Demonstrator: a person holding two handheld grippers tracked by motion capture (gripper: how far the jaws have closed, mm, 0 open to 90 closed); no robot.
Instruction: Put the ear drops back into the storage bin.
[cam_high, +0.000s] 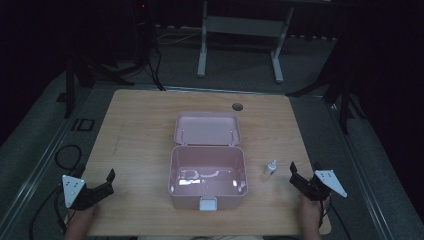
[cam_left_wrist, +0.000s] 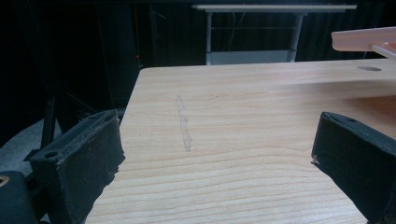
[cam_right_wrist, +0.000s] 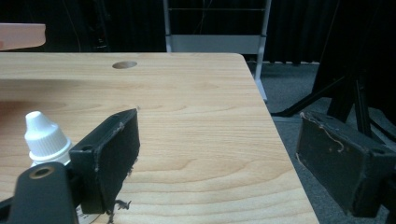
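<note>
One pink box (cam_high: 207, 176) (lid up), one dropper bottle (cam_high: 270, 167), left gripper (cam_high: 111, 181) and right gripper (cam_high: 303, 172) agape, empty.

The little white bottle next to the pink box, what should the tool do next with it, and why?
Probably slide the right tool a little leftward so its open jaws straddle the little white bottle. The bottle stands upright on the table, just left of the jaws and untouched, and the pink box beside it lies open and looks empty.
</note>
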